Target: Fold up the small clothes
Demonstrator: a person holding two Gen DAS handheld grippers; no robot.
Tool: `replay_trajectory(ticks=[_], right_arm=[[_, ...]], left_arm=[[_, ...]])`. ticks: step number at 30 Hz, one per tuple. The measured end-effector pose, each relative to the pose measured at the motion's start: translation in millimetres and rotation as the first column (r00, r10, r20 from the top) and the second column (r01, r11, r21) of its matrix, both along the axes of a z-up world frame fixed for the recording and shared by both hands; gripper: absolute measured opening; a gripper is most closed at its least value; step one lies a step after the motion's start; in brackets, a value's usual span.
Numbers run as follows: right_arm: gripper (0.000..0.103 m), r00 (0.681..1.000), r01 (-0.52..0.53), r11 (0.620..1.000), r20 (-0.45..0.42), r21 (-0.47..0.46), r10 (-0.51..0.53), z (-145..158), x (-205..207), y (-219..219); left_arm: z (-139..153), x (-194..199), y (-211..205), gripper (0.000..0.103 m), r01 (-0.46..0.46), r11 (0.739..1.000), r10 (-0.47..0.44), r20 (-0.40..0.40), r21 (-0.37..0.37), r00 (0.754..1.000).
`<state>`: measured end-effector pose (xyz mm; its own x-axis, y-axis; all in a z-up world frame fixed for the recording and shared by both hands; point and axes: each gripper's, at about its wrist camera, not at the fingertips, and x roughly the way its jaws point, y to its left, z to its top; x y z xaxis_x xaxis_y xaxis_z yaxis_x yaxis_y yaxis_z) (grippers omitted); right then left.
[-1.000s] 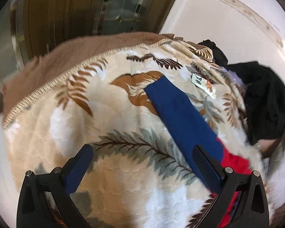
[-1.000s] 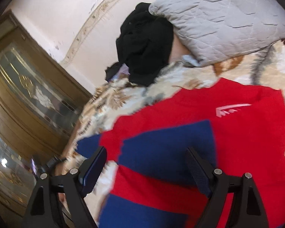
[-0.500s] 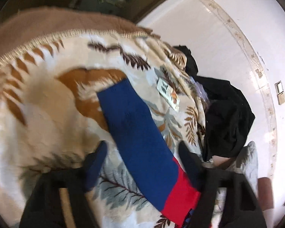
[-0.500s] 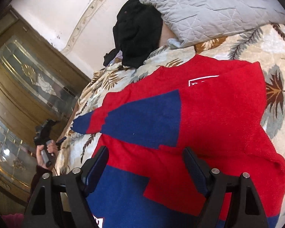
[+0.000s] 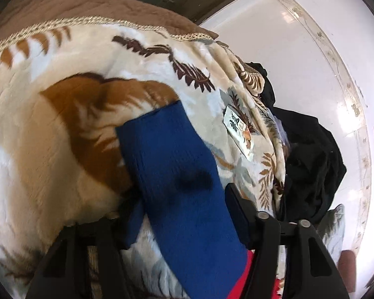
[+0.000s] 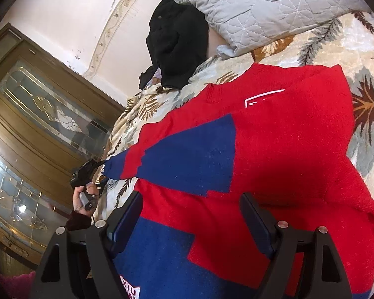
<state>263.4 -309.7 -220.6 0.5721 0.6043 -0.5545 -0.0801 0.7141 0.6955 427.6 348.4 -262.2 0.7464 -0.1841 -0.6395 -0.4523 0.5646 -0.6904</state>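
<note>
I take the red-and-blue sweater (image 6: 274, 149) as my landmark: it lies spread flat on the leaf-patterned blanket (image 5: 49, 154), its blue sleeve (image 5: 177, 179) stretched out away from the body. Nearest to me, my left gripper (image 5: 182, 214) sits over that sleeve partway along its length, the fingers apart with one on either side of the cloth and nothing pinched yet; the near finger looks pressed into the blanket beside the sleeve's edge. My right gripper (image 6: 189, 219) hovers low over the sweater's lower body, its fingers wide apart and holding nothing. I judge the step in hand to be taking the sleeve and folding it across the chest. To do it well I would close on the full width of the sleeve, catching both layers and none of the plush blanket beneath, lift only slightly, and carry the cuff over the red chest so the crease falls at the shoulder seam; the right gripper could pin the body meanwhile to stop it sliding. Beyond the sleeve's cuff end a small white label (image 5: 238, 132) lies on the blanket. Beyond the sweater's collar sit a black garment (image 6: 177, 39) and a grey quilted pillow (image 6: 274, 7), well clear of the fold.
</note>
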Motion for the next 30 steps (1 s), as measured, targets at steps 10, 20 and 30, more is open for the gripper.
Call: replay_trajectory(ticks=[10,20,30], right_arm=[[0.077,0.999,0.05,0.998,-0.003,0.023,-0.05,3.2,1.0,-13.7],[0.077,0.985,0.157,0.987,0.06,0.039,-0.159,35.0,-9.4,-45.9],[0.077,0.957,0.288,0.95,-0.072,0.122,-0.281,21.7,-4.0,-98.1]], left_arm=[[56.5,-9.3,-45.6,0.008,0.049,0.972,-0.076,0.11,0.229,0.991],[133.0,-36.9,-247.6,0.008,0.396,0.791,-0.493,0.105,0.466,0.864],[102.0,-87.5,-449.2,0.009,0.768,0.454,-0.835,-0.086,0.452,0.544]])
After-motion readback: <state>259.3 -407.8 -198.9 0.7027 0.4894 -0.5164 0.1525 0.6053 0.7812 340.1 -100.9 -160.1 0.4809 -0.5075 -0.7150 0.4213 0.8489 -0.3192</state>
